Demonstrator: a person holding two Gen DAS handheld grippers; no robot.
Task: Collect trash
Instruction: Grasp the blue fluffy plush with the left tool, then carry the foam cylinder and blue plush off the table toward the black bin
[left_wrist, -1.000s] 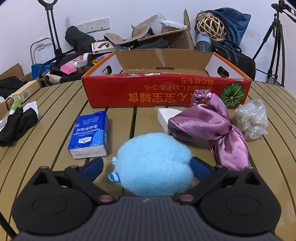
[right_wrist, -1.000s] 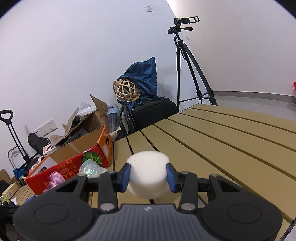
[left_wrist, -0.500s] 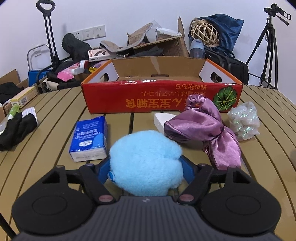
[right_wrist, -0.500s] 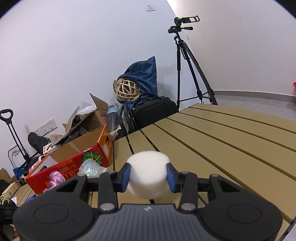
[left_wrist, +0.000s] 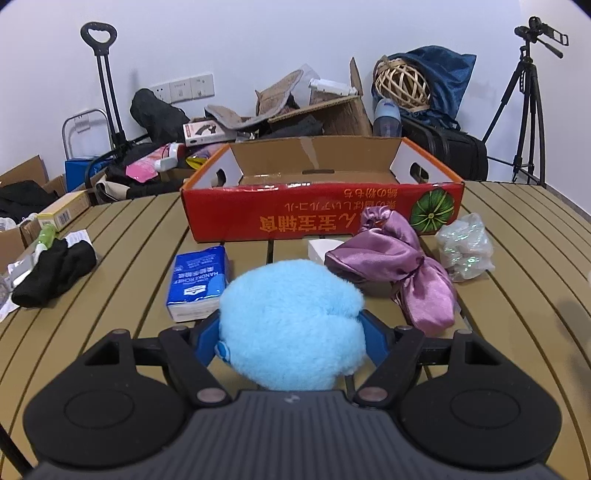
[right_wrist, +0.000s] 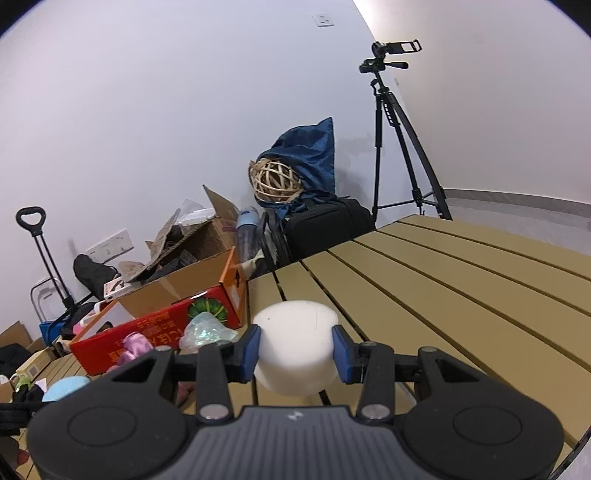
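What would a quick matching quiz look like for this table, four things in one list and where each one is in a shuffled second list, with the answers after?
Things:
1. blue fluffy ball
2. white foam cylinder
3. tissue pack
4. purple satin cloth

Places:
A. lying flat on the table, left of the ball
B. between the left gripper's jaws
C. on the table in front of the red box
D. between the right gripper's jaws

Pairs: 1-B, 2-D, 3-A, 4-C

Blue fluffy ball (left_wrist: 291, 325) between tool (left_wrist: 291, 341) pads
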